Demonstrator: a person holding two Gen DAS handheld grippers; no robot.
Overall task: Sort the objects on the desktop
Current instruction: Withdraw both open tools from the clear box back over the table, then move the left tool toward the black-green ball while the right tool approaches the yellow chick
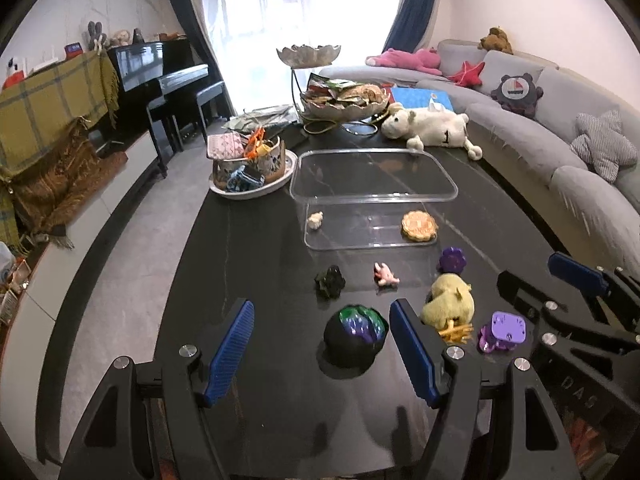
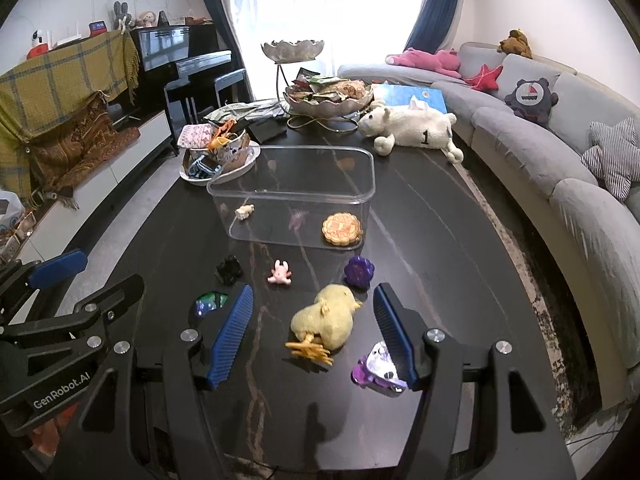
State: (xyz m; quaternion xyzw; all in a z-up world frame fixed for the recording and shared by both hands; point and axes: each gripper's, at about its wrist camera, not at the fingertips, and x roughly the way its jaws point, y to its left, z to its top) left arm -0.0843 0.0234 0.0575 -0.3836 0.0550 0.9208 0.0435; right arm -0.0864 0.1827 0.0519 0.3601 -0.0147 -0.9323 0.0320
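Left wrist view, nearest first: the left gripper (image 1: 322,354) hangs over the dark table (image 1: 248,264) with its blue fingers (image 1: 230,350) spread wide and nothing between the pads. A black cap with a purple and green top (image 1: 355,338) lies on the table in the gap between them, touched by neither. Just right of it sit the yellow plush chick (image 1: 448,300) and a purple plastic toy (image 1: 502,332), and the right gripper (image 1: 540,280) enters from the right edge. Only this view shows the cap whole.

Right wrist view shows the right gripper (image 2: 314,330) likewise parted and empty, with the yellow plush chick (image 2: 326,320) lying on its side between the fingers (image 2: 232,334), clear of both. The purple plastic toy (image 2: 378,366) is partly hidden behind the right-hand finger, and the cap (image 2: 210,303) peeks out behind the left-hand one. The left gripper (image 2: 80,276) shows at the left edge.

Farther out, both views show a small black figure (image 1: 330,280), a small pink figure (image 1: 386,275) and a purple flower-shaped piece (image 1: 452,261), set apart in a row. Beyond them stands the clear plastic bin (image 1: 372,200), holding a round mooncake (image 1: 419,226) at its right and a small cream figure (image 1: 315,221) at its left.

Behind the bin rest a plate piled with oddments (image 1: 250,168), a tiered snack bowl (image 1: 344,100) and a white plush sheep (image 1: 432,126). A grey sofa (image 1: 560,152) curves along the right.
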